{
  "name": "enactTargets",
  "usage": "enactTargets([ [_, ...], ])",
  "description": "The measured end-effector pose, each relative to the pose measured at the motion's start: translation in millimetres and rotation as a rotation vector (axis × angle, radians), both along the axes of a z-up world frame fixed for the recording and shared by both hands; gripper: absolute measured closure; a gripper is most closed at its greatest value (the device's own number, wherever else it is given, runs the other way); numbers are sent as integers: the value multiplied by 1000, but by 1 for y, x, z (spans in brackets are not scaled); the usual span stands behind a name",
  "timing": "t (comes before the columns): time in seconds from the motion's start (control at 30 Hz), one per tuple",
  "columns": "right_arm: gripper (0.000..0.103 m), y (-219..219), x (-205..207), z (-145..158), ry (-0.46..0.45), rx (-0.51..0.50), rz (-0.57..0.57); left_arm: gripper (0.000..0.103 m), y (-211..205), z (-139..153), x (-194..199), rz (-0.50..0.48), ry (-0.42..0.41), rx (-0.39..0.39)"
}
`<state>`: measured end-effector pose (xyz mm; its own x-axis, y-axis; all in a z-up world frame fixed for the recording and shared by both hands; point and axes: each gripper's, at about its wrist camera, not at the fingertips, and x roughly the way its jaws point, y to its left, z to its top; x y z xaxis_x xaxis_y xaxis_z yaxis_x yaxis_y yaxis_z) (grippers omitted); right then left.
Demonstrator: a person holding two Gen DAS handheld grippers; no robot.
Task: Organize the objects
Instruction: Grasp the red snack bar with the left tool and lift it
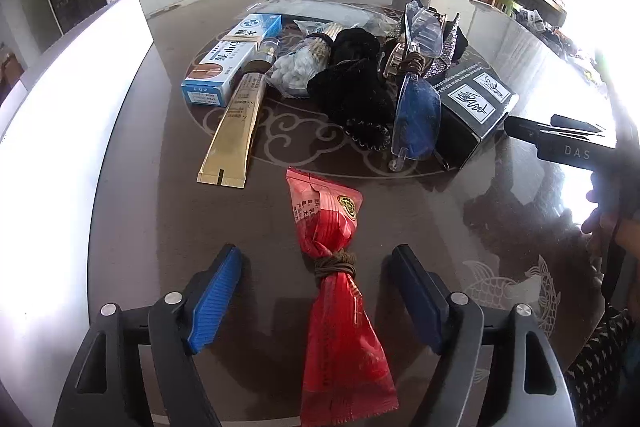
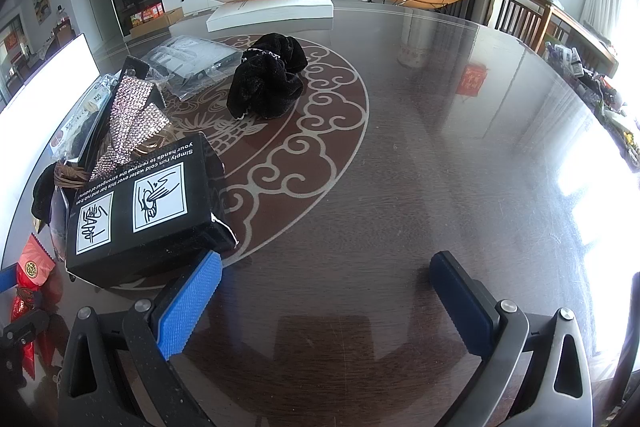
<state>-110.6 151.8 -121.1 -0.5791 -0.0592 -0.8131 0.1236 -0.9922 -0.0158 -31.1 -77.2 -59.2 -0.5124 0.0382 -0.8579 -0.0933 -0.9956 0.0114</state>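
Left claw [image 1: 316, 291]: black arms with silver screws, ribbed blue pads. Right claw [image 2: 326, 301]: the same black frame, blue studded pads, white letters "DAS" on its body. Black-and-white patterned sleeve [image 1: 596, 363].

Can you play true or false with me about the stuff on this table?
1. The red packet lies between the open left tongs. True.
2. The right tongs hold the black box. False: they are open, with only bare table between them.
3. A brown cord is tied around the red packet. True.
4. The gold tube stands upright. False: it lies flat.
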Motion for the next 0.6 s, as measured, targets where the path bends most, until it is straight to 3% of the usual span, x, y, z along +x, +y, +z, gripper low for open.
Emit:
enactTargets([
  [0.27, 0, 0, 0, 0, 0, 0, 0, 1, -8, -5, 0, 51, 19, 1],
  [0.6, 0, 0, 0, 0, 0, 0, 0, 0, -8, -6, 1, 59, 37, 2],
])
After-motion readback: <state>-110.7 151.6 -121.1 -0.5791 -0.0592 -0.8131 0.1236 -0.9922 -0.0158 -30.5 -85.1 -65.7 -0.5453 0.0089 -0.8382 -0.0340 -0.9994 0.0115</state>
